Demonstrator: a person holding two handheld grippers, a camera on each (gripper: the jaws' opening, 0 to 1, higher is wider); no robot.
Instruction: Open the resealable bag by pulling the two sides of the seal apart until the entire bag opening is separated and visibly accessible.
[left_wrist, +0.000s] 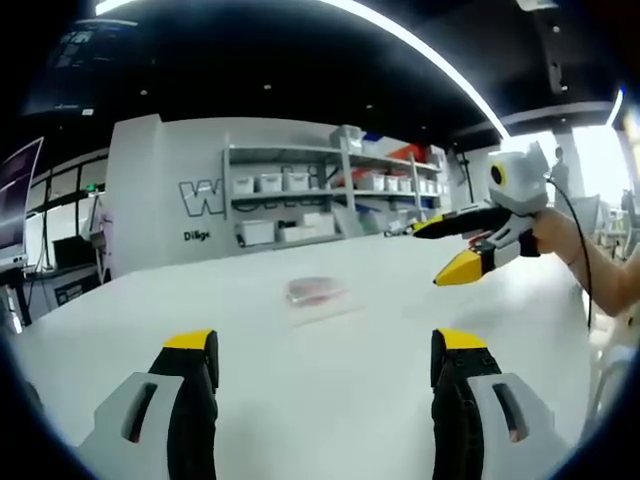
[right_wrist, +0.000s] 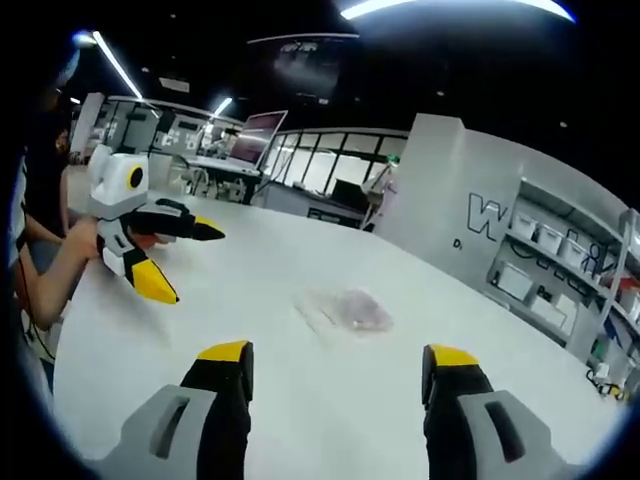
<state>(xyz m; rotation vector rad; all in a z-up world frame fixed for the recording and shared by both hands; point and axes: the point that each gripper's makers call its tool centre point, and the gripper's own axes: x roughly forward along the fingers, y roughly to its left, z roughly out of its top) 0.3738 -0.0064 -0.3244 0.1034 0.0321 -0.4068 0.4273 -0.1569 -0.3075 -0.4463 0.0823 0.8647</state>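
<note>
The clear, flat plastic resealable bag (left_wrist: 318, 295) with pinkish contents lies on the white tabletop (left_wrist: 400, 330), ahead of the left gripper (left_wrist: 325, 350) and roughly centred between its two yellow-tipped black jaws, well apart from the tips. The left gripper's jaws stand wide, holding nothing. In the left gripper view, the right gripper (left_wrist: 445, 250) hangs to the right of the bag and above the tabletop, its jaws spread and empty, held by a person's hand (left_wrist: 555, 235). In the right gripper view, the same bag (right_wrist: 345, 310) lies ahead of the right gripper (right_wrist: 335, 360), between the lines of its jaws and clear of both tips; these jaws also stand wide and empty. There the left gripper (right_wrist: 185, 260) hangs to the left of the bag, jaws parted. Neither gripper touches the bag. Grey shelving with white storage bins (left_wrist: 300, 195) stands beyond the far edge of the tabletop.
</note>
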